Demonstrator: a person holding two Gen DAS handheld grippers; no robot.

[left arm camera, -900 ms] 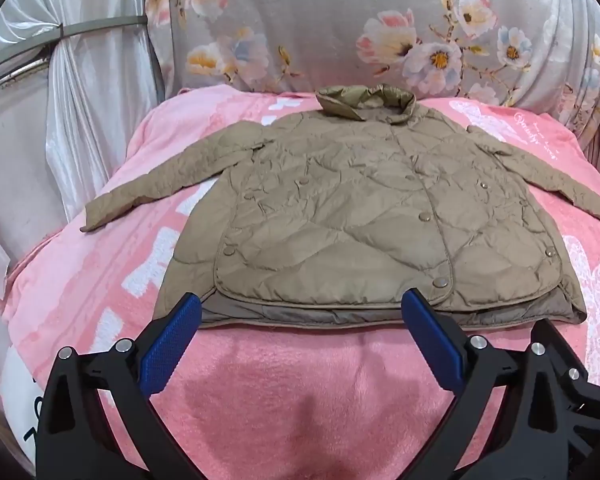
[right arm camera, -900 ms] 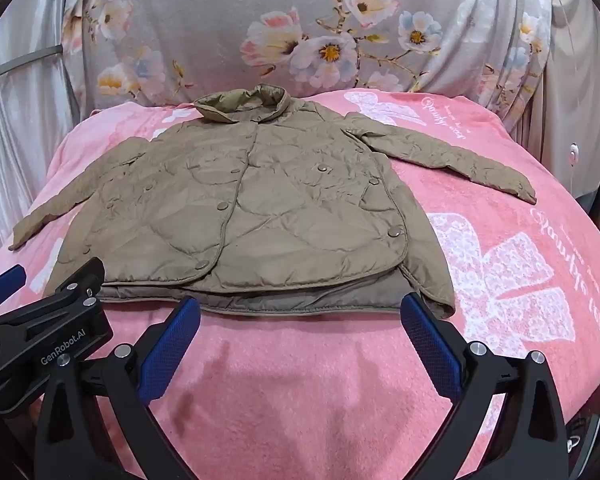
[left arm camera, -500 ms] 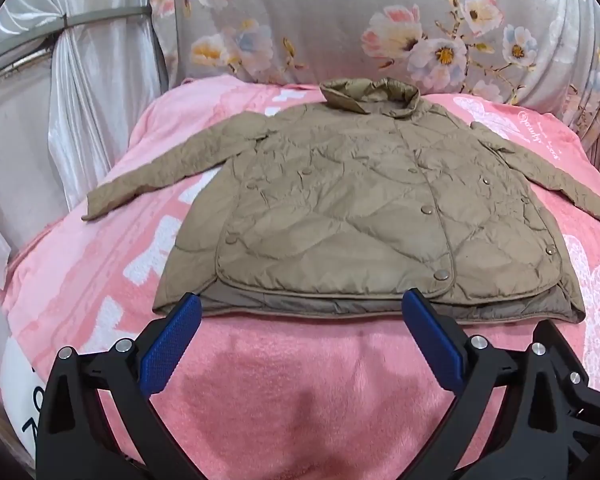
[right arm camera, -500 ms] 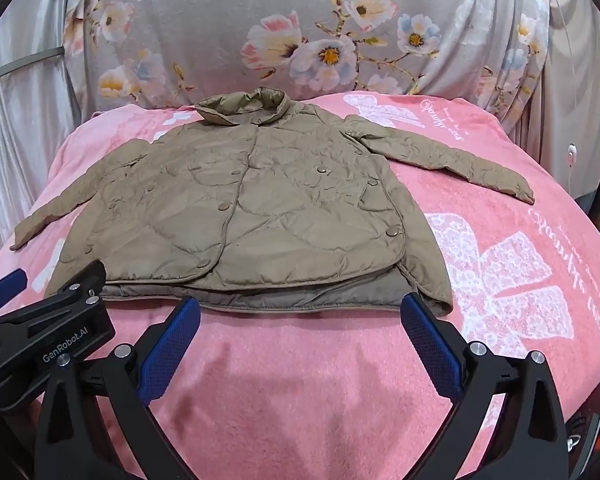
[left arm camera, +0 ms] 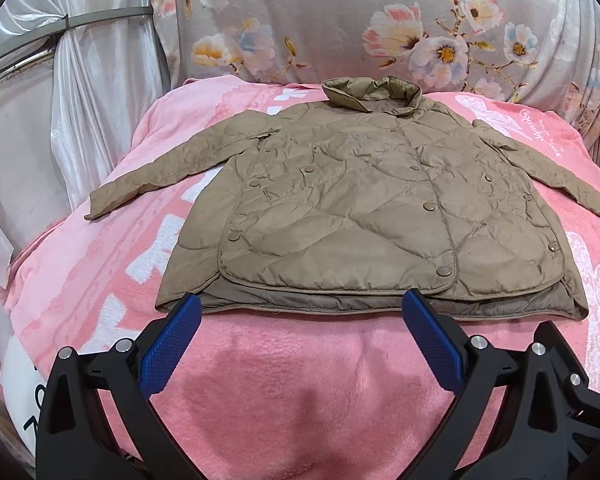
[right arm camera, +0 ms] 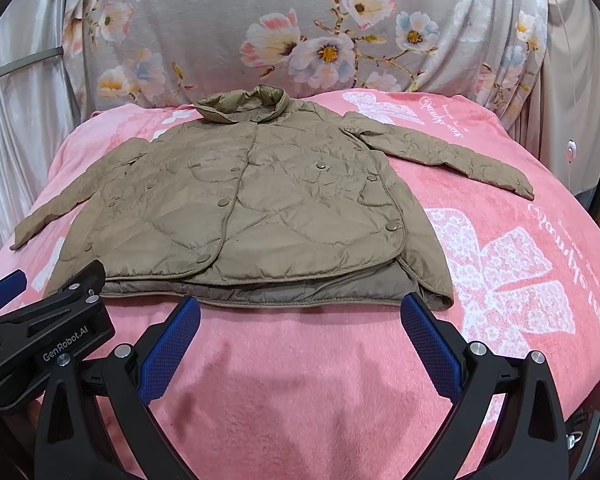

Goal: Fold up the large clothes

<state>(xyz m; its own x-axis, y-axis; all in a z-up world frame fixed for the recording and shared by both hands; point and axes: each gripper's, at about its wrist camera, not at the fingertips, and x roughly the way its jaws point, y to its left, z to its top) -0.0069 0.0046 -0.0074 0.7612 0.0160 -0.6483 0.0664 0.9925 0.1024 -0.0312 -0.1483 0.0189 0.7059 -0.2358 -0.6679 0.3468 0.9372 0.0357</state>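
Jacket point(left arm camera: 364, 208) lying flat on pink blanket point(left arm camera: 284, 392), sleeves spread. Left tongs point(left arm camera: 300, 344) and right tongs point(right arm camera: 300, 344) both hovering wide, empty, near its hem

"GenRobot.AI" on left hand-held gripper point(right arm camera: 4, 292) (white lettering)

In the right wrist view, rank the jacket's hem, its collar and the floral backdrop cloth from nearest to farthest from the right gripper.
From the right gripper:
1. Hem, just past the fingertips, untouched.
2. Collar, at the jacket's far end.
3. Floral backdrop cloth, hanging behind the pink blanket.
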